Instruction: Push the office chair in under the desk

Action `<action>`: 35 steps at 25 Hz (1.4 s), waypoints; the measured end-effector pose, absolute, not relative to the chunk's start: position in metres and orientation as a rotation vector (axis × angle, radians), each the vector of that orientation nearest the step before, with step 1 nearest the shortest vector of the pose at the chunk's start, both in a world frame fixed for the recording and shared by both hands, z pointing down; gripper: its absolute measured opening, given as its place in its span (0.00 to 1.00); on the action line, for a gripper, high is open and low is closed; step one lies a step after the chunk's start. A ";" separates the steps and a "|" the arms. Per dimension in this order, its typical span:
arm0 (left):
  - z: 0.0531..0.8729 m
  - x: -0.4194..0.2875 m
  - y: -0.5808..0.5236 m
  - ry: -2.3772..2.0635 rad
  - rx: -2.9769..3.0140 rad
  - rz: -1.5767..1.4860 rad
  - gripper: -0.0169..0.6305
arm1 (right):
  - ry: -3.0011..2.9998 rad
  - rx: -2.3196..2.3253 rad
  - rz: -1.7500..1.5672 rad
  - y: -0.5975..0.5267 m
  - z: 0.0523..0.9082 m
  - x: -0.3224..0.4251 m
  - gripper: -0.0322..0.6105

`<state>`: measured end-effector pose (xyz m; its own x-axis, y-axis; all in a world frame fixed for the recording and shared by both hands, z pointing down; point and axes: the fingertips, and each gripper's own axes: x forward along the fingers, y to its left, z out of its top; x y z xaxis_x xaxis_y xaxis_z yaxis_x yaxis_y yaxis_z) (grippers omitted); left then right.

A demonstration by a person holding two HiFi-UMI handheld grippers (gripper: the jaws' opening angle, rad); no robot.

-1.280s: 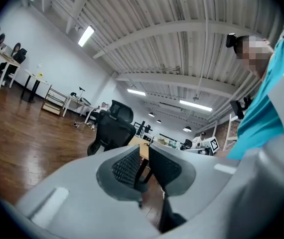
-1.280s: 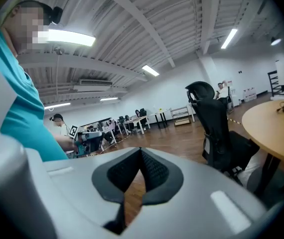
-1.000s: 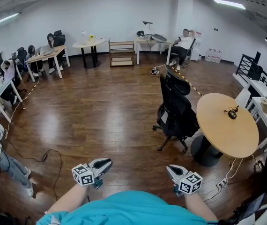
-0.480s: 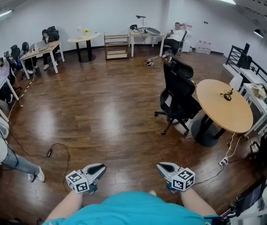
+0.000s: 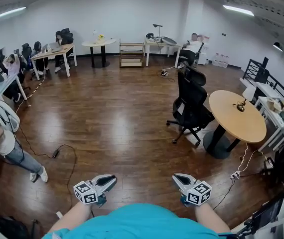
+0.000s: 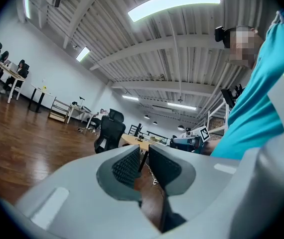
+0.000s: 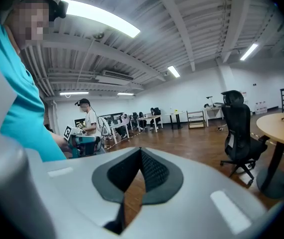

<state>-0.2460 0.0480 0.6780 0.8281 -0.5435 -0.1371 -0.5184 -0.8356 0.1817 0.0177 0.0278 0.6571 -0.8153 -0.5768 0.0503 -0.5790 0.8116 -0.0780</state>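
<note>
We hold both tools empty: the left tool [image 5: 110,179] open by a slit, the right tool [image 5: 178,178] closed tip to tip. Across open wood floor [image 5: 117,128], well ahead and right of them, the black office chair [image 5: 191,103] stands just beside the round worktop [image 5: 236,128].

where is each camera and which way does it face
Head view: on the head, looking down at office chair and desk; left claw, right claw, teal shirt.
Left gripper view: on left claw, level toward the chair; own jaws, shirt.
Right gripper view: on right claw, toward the chair; own jaws, shirt.
Shared: all show chair beside desk.
</note>
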 end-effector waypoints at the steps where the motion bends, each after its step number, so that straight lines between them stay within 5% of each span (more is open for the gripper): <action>1: 0.676 -0.237 0.061 -0.846 2.872 -0.275 0.13 | -2.969 0.937 0.127 0.043 0.655 0.026 0.05; 14: 0.675 -0.121 0.259 -0.912 2.849 -0.261 0.13 | -2.984 0.771 0.170 0.227 0.676 0.112 0.05; 35: 0.656 -0.284 0.458 -1.024 2.885 -0.223 0.13 | -3.091 0.614 0.314 0.390 0.657 -0.070 0.05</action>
